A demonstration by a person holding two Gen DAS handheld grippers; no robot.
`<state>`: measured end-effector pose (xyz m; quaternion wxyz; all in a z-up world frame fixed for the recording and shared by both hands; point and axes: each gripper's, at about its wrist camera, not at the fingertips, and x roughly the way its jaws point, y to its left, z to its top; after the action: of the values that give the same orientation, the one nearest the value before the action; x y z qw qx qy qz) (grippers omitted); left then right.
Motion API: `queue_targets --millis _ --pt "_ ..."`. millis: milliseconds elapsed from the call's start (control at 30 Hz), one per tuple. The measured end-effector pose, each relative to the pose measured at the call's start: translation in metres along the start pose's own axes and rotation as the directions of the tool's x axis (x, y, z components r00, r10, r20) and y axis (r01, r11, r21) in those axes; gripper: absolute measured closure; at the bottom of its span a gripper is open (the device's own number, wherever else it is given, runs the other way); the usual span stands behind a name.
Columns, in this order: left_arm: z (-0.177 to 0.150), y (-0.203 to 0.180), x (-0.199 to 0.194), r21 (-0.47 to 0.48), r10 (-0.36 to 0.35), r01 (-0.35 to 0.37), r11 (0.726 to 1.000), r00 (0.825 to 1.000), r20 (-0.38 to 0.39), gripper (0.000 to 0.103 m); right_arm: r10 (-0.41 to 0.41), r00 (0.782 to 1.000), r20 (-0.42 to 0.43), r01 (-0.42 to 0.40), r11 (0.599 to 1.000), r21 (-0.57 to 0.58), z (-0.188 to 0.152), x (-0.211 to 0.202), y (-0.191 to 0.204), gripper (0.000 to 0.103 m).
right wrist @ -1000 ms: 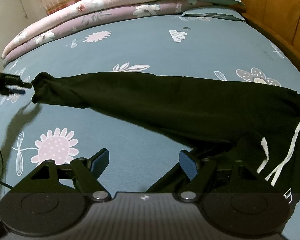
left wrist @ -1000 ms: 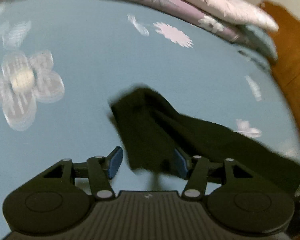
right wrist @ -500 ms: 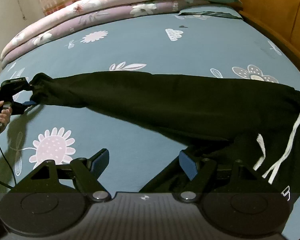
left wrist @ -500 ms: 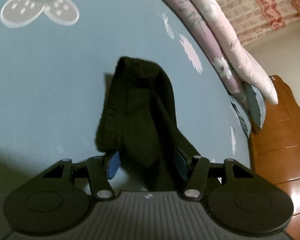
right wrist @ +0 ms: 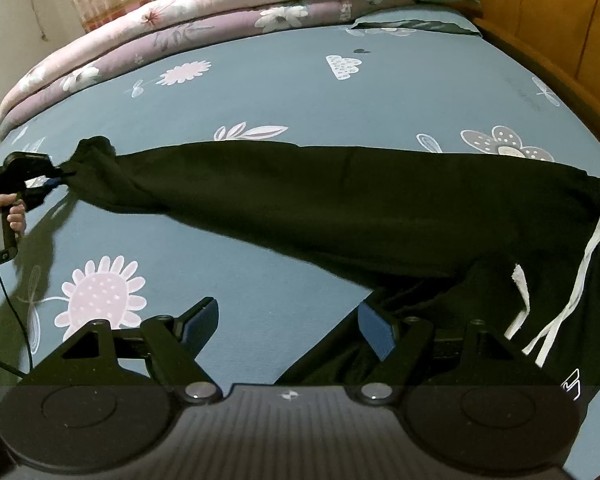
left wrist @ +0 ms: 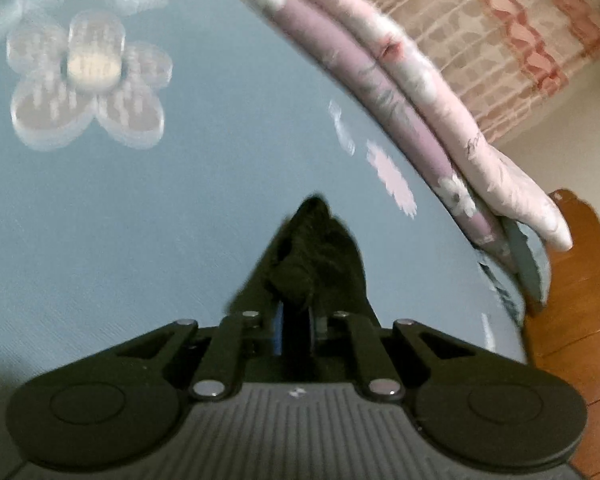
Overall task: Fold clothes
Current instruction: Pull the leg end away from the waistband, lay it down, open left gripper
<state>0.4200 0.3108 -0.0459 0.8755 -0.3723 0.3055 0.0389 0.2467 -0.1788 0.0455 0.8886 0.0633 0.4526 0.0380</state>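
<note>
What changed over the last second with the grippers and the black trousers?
The left gripper went from open around the cuff to shut on it, and now lifts that end of the trousers slightly off the bed. The right gripper stayed open near the waist, and the trousers stayed stretched across the bed.

Left gripper [left wrist: 296, 330] clamped tight on black fabric, hand [right wrist: 4, 216] gripping its handle; right gripper [right wrist: 288, 326] jaws wide apart, empty.

Blue flower-print bedsheet [right wrist: 300, 92], pink and purple folded quilts [right wrist: 188, 20] along far edge, wooden headboard [right wrist: 560, 40], patterned curtain [left wrist: 480, 40].
</note>
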Motion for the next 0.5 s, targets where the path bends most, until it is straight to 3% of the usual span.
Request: queue_targets --millis 267,500 --pt "0.016 -0.02 -0.054 0.172 0.038 -0.053 0.984 0.996 0.086 0.095 0.008 1.0 0.0 -0.008 1.0 0.0 0.002 0.004 0.0 0.022" --pt "-0.005 0.004 -0.066 0.199 0.188 -0.184 0.963 0.982 -0.004 0.094 0.024 1.0 -0.005 -0.024 1.0 -0.015 0.003 0.007 0.003 0.022"
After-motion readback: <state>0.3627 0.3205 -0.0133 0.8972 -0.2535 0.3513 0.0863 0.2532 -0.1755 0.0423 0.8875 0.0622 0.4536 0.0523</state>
